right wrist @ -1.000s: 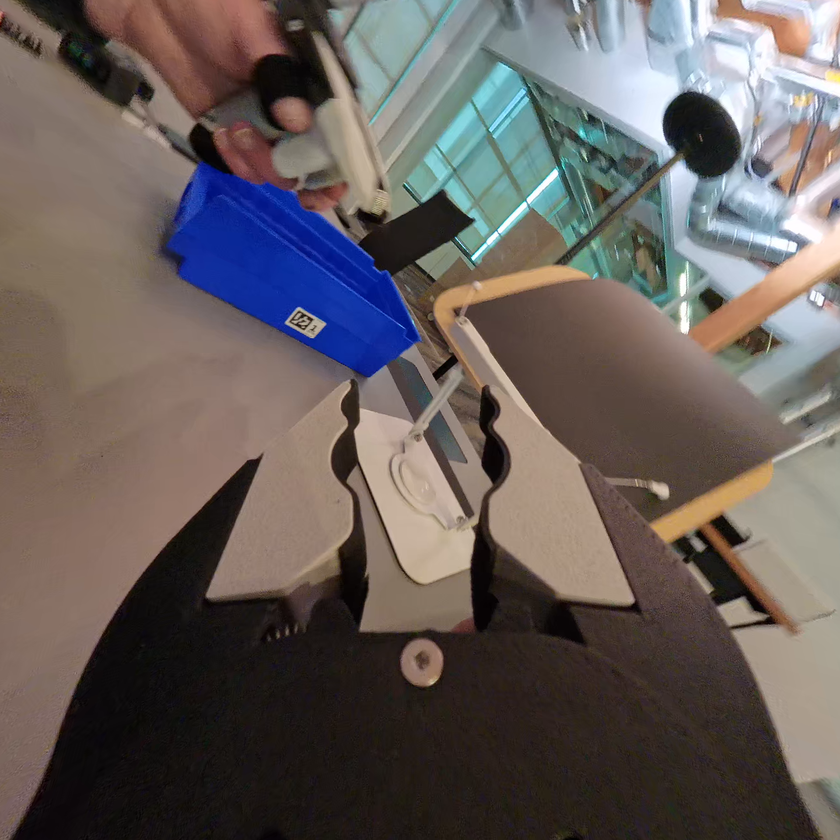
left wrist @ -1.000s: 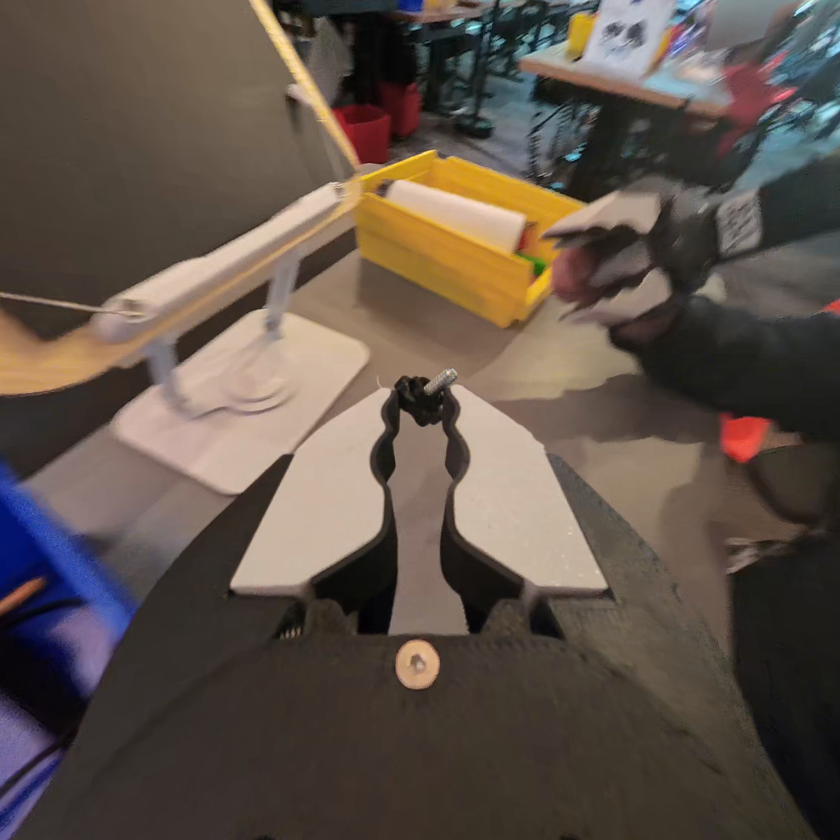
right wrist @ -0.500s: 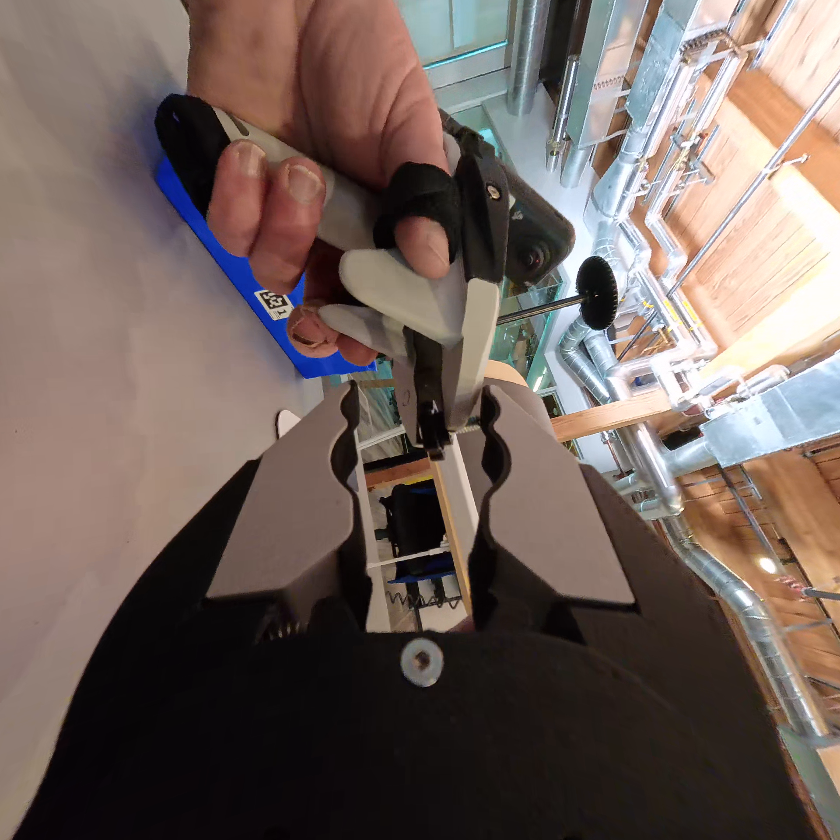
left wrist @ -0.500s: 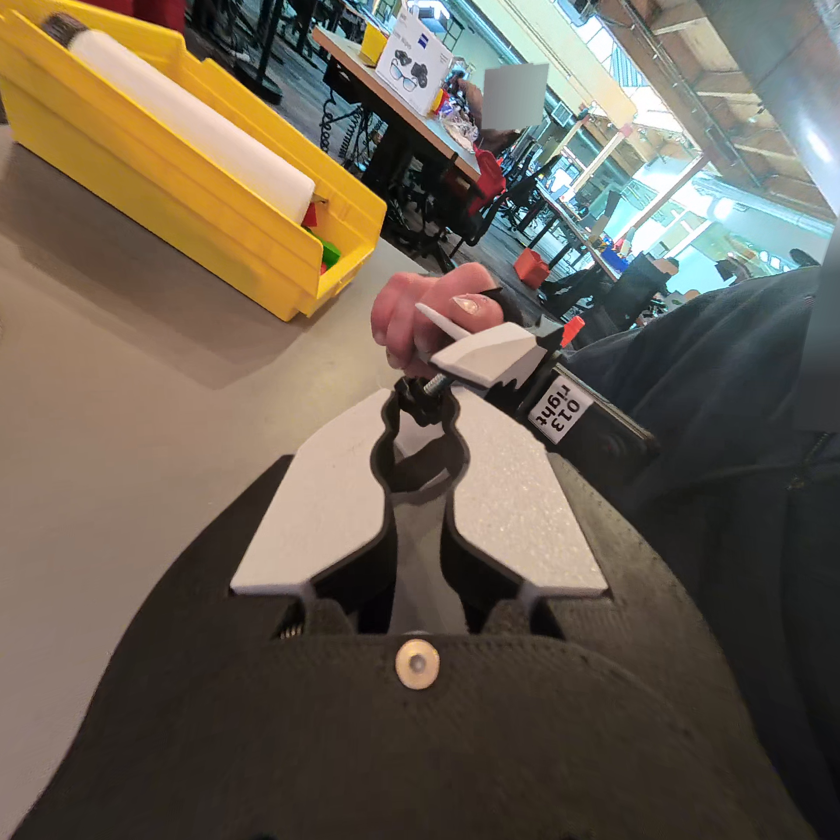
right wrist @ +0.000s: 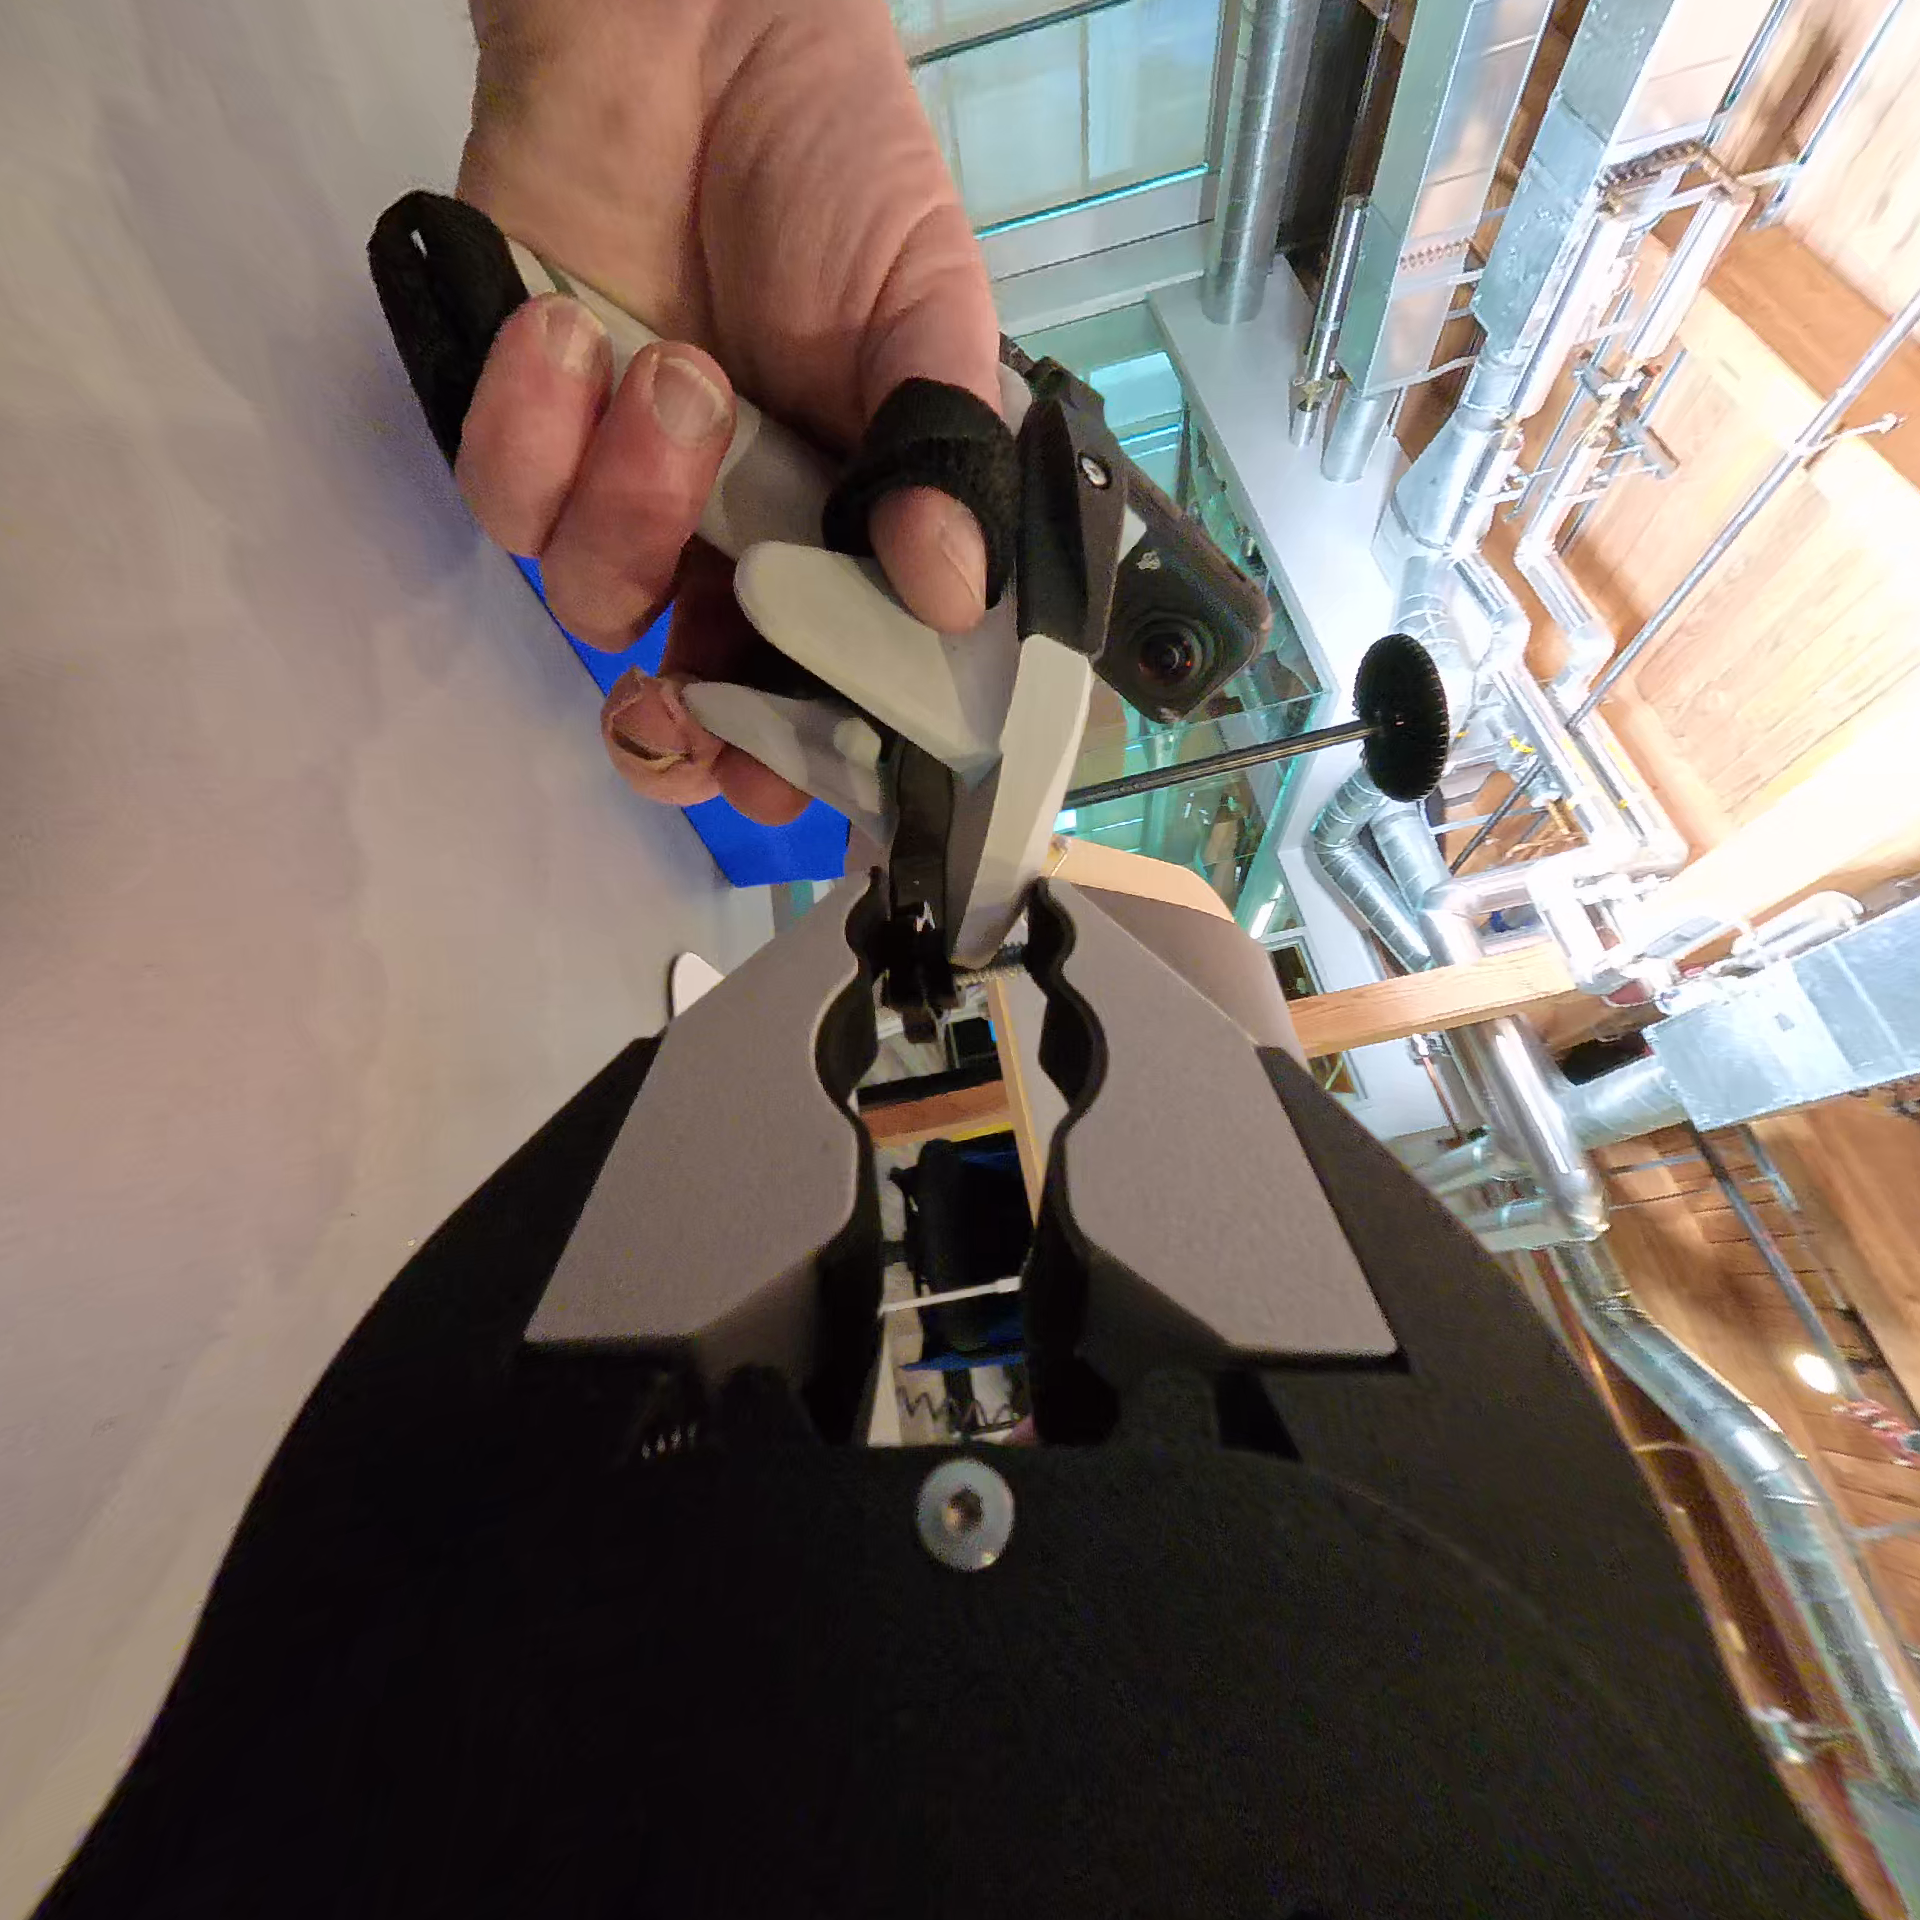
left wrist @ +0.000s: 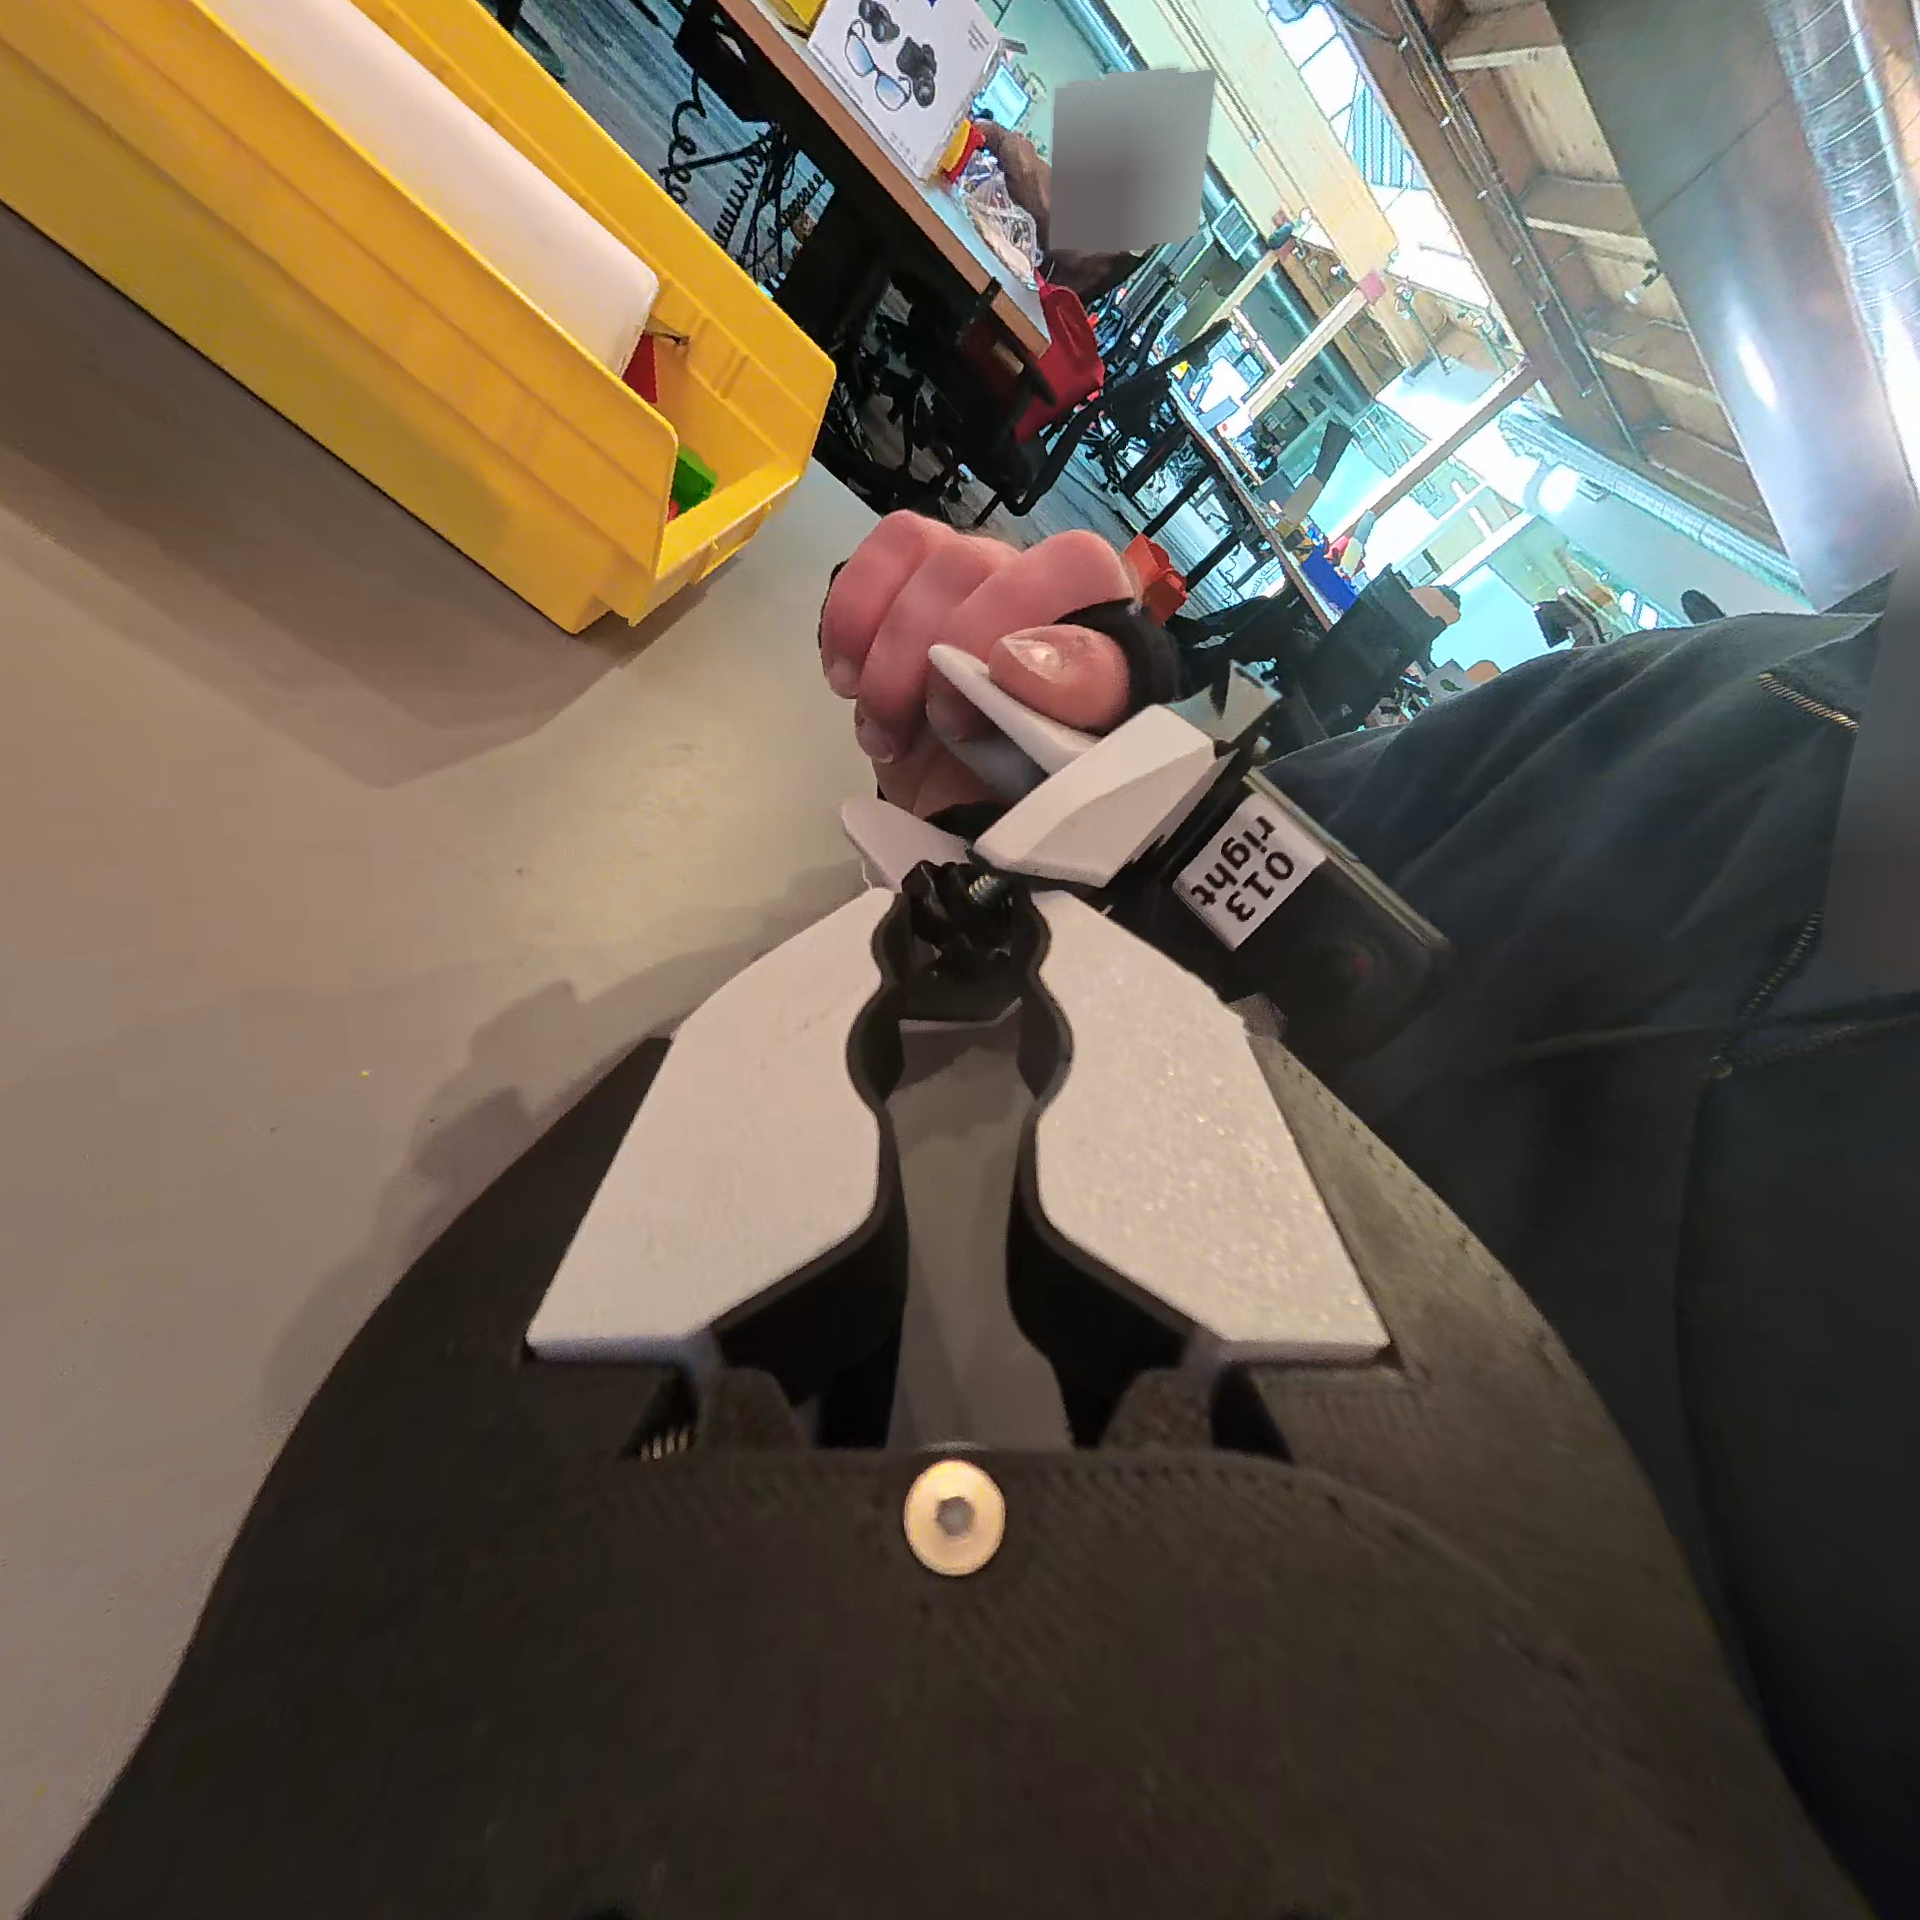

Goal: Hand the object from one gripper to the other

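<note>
The object is a small black knob with a threaded metal screw (left wrist: 951, 935). My left gripper (left wrist: 956, 925) is shut on the knob at its fingertips, above the grey table (left wrist: 312, 883). My right gripper (left wrist: 966, 847), held in a hand, meets it from the front with its tips over the screw. In the right wrist view my right gripper (right wrist: 951, 935) has its jaws narrowed around the knob and screw (right wrist: 914, 982). One finger is at the knob and the other at the screw's tip. The left gripper (right wrist: 940, 920) comes down between them.
A yellow bin (left wrist: 416, 343) with a white roll (left wrist: 488, 197) stands on the table at the far left. A blue bin (right wrist: 769, 842) lies behind the left hand (right wrist: 727, 208). A dark sleeve (left wrist: 1558, 831) fills the right side.
The two grippers have come together. The right gripper's jaws have narrowed from wide open to close around the knob and screw. The left gripper has kept its hold.
</note>
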Tool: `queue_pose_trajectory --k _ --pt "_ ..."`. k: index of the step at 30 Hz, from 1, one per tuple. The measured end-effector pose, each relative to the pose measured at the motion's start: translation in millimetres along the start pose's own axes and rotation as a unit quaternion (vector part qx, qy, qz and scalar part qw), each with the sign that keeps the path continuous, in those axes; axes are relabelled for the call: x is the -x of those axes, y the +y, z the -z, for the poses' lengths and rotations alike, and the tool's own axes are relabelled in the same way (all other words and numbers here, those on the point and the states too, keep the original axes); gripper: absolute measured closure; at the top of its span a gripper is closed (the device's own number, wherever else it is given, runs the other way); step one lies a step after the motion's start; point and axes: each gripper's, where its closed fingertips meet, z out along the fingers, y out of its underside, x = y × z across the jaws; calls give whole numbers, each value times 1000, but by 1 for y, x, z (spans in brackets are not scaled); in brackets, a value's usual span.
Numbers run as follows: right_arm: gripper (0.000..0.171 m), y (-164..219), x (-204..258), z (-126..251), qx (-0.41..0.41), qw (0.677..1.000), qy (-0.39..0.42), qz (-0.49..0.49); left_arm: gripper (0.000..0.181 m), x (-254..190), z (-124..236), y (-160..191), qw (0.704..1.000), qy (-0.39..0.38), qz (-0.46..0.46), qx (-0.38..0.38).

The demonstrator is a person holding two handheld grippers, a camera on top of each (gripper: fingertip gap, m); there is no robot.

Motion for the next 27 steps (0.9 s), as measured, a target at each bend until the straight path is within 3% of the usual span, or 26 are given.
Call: queue_pose_trajectory --k 1,8,18,27 --pt "149 -1 0 0 -2 1000 -2 -8 165 -1 0 0 1000 3 1 -2" --pt "149 -2 -5 5 -22 995 -20 -98 164 -6 -2 -1 1000 24 -11 -17" --pt "148 -5 -9 8 -37 992 -22 -120 163 -12 -3 -3 998 42 -23 -31" --pt "148 -5 -15 12 -67 971 -39 -225 153 -21 -4 -5 995 60 -55 -56"
